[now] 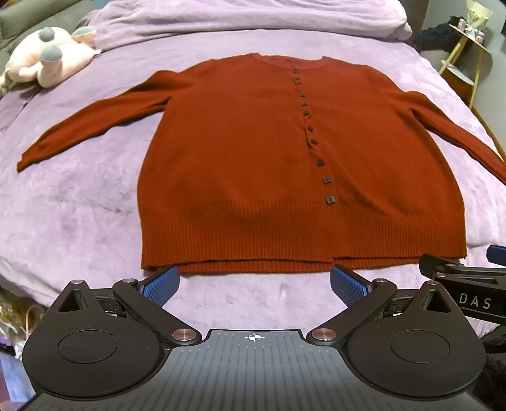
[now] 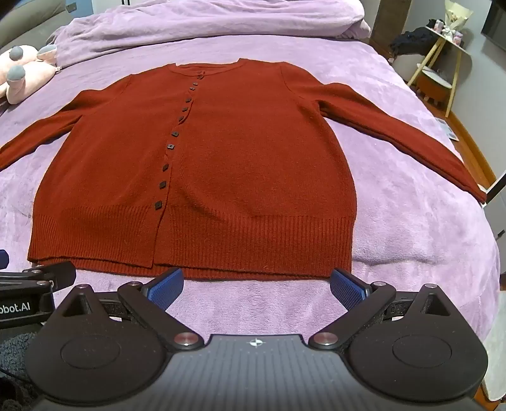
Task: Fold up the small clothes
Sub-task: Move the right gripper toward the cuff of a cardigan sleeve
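Rust-red cardigan (image 1: pixel 253 164) is lying flat, front up, on the purple blanket (image 1: pixel 79 205), buttoned, neckline at the far end, ribbed hem nearest the grippers. Both sleeves are lying spread outward and angling down toward the near side. A row of dark square buttons (image 1: pixel 329 199) is running from collar to hem.

Left gripper (image 1: pixel 254 286) is hovering just short of the hem, its 2 blue-padded fingers (image 1: pixel 161 284) spread wide, nothing between them. The hem is sitting just beyond the fingertips; the left pad's tip is reaching the hem's edge in the picture, but contact cannot be told. The button placket's lower end is lying just ahead of the right finger of this gripper.

Right gripper (image 2: pixel 256 284) is also hovering near the hem, its 2 fingers (image 2: pixel 346 286) spread wide and gripping nothing. In the right wrist view the cardigan (image 2: pixel 237 164) is lying directly ahead of the fingers, its right hem corner just beyond the right finger, the placket off beyond the left finger.

Each gripper is showing at the edge of the other's view, so the 2 are sitting side by side.

Pink plush toy (image 1: pixel 47 57) is resting far ahead and left of the fingers, apart from the left sleeve. A bunched purple duvet (image 1: pixel 246 19) is lying beyond the collar. A yellow-legged side table (image 2: pixel 442 63) is standing far ahead to the right, off the bed.
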`<state>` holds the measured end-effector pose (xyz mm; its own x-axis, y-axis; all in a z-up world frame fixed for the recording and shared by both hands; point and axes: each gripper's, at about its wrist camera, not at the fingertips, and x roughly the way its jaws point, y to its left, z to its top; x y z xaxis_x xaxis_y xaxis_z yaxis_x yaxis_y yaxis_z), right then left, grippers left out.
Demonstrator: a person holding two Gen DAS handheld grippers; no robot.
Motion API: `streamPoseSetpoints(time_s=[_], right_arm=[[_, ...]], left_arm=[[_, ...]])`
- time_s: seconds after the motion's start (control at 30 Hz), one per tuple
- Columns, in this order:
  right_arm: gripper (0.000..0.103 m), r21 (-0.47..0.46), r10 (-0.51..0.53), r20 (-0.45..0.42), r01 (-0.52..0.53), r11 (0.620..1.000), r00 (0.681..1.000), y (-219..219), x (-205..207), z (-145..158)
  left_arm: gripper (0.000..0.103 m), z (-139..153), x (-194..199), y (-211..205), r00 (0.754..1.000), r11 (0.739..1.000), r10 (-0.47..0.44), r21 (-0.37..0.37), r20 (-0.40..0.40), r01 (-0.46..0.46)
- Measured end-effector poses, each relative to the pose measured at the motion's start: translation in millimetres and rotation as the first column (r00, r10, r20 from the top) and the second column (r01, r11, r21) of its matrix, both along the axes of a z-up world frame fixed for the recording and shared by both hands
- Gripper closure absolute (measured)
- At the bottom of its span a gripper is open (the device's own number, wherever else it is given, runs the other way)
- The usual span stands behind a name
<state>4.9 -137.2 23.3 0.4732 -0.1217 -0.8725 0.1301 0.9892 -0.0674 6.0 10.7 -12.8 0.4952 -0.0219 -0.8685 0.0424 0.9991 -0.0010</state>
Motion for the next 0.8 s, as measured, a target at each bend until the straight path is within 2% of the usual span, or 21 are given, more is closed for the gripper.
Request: streamPoseSetpoints(time_s=[0.27, 0.6, 0.7, 0.8], right_arm=[[0.004, 0.008, -0.001, 0.001, 0.001, 1.0, 1.0, -0.7, 0.3, 0.0], [0.004, 0.077, -0.011, 0.01, 0.01, 0.997, 1.0, -14.1, -0.1, -2.0], [0.004, 0.141, -0.016, 0.011, 0.014, 0.99, 1.0, -21.8, 1.3, -2.6], [0.004, 0.284, -0.034, 0.047, 0.019, 0.959, 0.998, -39.7, 2.6, -2.0]], left_arm=[[0.0, -1.4, 0.7, 0.2, 1.0, 1.0, 0.001, 0.0, -0.005, -0.001], [0.0, -3.8, 1.6, 0.7, 1.0, 1.0, 0.0, 0.003, -0.014, 0.0], [0.0, -4.7, 2.4, 0.8, 1.0, 1.0, -0.002, 0.002, -0.018, 0.002], [0.0, -5.1, 3.6, 3.3, 1.0, 1.0, 0.0, -0.012, -0.016, 0.0]])
